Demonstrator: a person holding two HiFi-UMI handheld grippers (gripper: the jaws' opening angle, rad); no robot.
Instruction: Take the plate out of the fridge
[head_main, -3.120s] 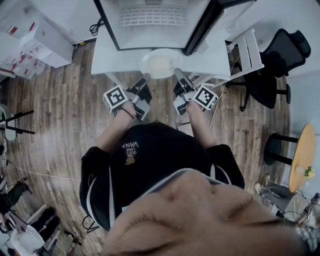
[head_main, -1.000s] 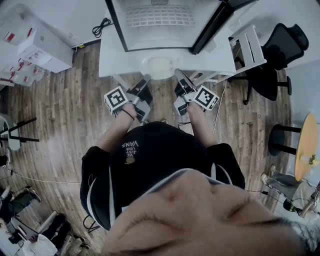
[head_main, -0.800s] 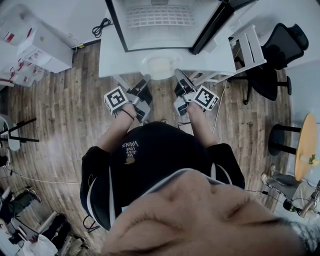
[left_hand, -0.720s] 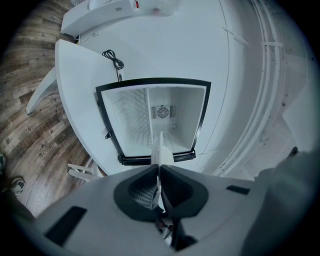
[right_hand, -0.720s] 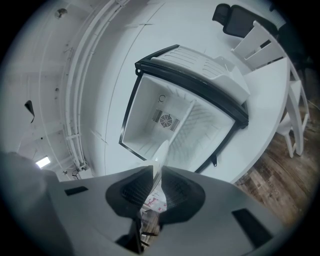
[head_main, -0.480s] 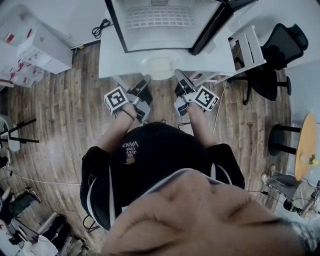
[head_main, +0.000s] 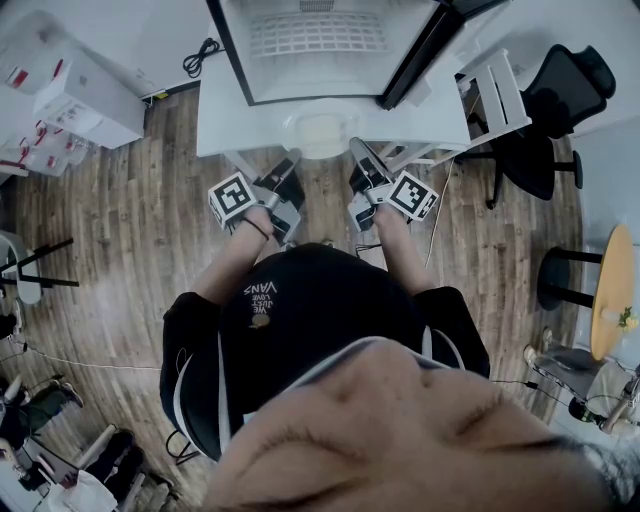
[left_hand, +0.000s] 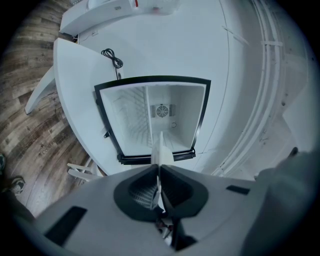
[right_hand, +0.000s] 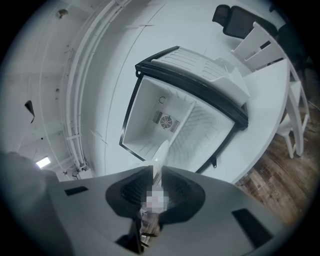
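- Far left: white boxes (head_main: 85, 90) by the wall and a black stand (head_main: 30, 265) on the wooden floor (head_main: 130, 230), all well apart from the action.
- Next along: a black cable (head_main: 200, 55) coiled just past the left corner of the white surface (head_main: 225, 120).
- On that surface: the fridge (head_main: 330, 40), mouth wide open, with a fan grille (left_hand: 161, 111) on the back wall in both gripper views.
- Left tongs (head_main: 292, 160) clenched on the left rim of the plate (head_main: 320, 130). In the left gripper view, that rim (left_hand: 161, 147) edge-on, pinched tight between the pads.
- Plate out of the compartment, over the surface just in front of the fridge mouth, squarely between the two tongs. Resting or lifted, cannot tell.
- Right tongs (head_main: 353, 148) grasping the opposite rim. Same story in the right gripper view, with the plate (right_hand: 162, 152) edge-on between the closed jaws.
- Just beyond the right tongs: the dark-edged fridge door (head_main: 420, 50), swung out to the right, close beside the plate.
- Further right: a white slatted frame (head_main: 495, 90) at the surface's corner, then a black office chair (head_main: 565, 100), a black stool (head_main: 560, 290) and a round wooden table (head_main: 612, 300) at the edge.
- Against a second ago: no change. Both tongs in the same spot, same grip, plate in the same place.
- Against three seconds ago: fridge and surface sitting slightly differently in the head view, otherwise the same two-sided hold in front of the open mouth.
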